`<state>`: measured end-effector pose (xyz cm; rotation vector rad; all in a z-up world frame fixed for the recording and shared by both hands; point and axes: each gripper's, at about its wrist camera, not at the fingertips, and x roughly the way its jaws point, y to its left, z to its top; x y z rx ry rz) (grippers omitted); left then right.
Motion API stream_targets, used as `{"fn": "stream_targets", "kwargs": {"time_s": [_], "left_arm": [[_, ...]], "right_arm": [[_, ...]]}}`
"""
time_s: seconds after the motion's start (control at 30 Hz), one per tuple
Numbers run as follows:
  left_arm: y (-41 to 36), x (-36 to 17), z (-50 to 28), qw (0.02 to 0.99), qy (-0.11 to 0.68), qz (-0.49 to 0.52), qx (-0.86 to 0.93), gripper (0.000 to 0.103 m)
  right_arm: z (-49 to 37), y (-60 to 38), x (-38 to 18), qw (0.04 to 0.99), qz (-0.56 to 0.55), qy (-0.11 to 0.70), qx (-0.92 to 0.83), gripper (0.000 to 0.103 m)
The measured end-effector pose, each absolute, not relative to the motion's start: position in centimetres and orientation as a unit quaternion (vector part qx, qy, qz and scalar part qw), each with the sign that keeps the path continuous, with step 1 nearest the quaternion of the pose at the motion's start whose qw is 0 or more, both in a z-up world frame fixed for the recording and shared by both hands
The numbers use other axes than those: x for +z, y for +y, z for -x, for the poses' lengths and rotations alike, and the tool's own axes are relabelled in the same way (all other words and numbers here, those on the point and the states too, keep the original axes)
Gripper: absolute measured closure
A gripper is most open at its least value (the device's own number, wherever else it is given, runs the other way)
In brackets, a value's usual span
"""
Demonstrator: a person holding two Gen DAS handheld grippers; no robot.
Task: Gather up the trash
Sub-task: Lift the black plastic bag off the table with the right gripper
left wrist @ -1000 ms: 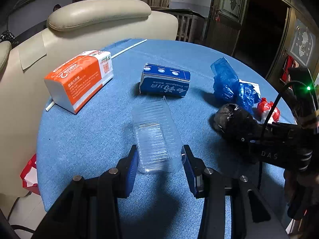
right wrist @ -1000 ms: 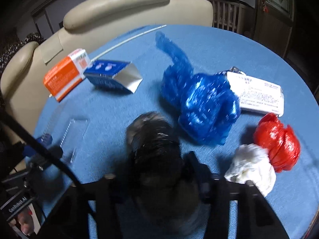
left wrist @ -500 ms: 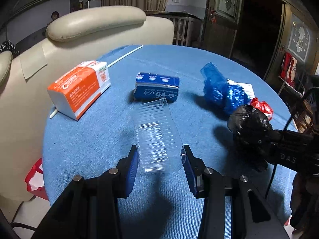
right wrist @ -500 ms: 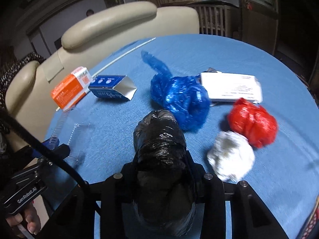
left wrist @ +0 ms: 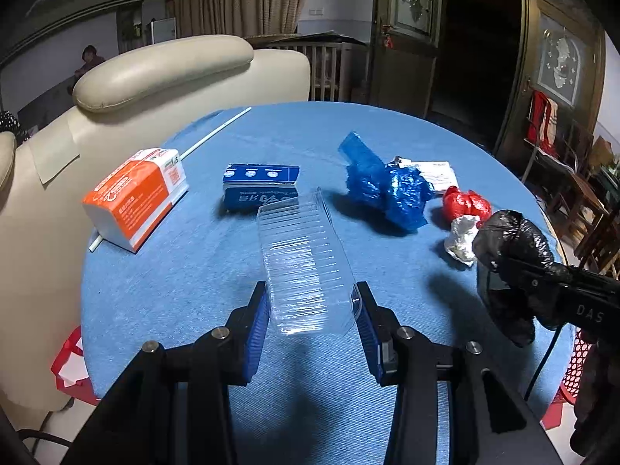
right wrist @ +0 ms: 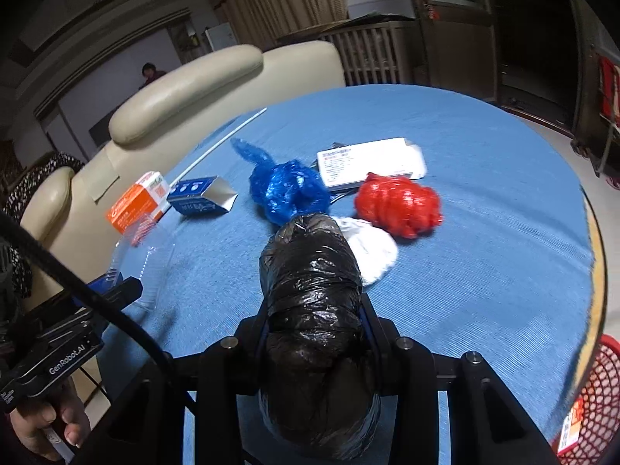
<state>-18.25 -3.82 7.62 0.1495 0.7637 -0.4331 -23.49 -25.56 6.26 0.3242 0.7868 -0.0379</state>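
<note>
Ribbed blue cloth covers the round table [left wrist: 193, 271], where the left gripper [left wrist: 312, 310] clamps a ridged, clear plastic tray [left wrist: 306, 263] above it, nearer than the blue carton [left wrist: 260, 186]. Right gripper [right wrist: 314, 333] squeezes a crinkled black bag [right wrist: 310, 283] (glossy, wadded) just before the white wad [right wrist: 372, 248].

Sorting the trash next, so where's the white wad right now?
In the right wrist view, the white wad lies on the table, touching the red wad, right of the black bag.
</note>
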Motion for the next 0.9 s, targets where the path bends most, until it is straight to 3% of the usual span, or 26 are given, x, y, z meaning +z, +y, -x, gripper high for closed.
{"fn": "stream_targets", "kwargs": {"time_s": [0.9], "left_arm": [[-4.8, 7.9, 19.1, 0.902, 0.363, -0.082, -0.22, 0.058]], "right_arm": [[26.3, -27.7, 7.0, 0.914, -0.189, 0.357, -0.045, 0.062]]}}
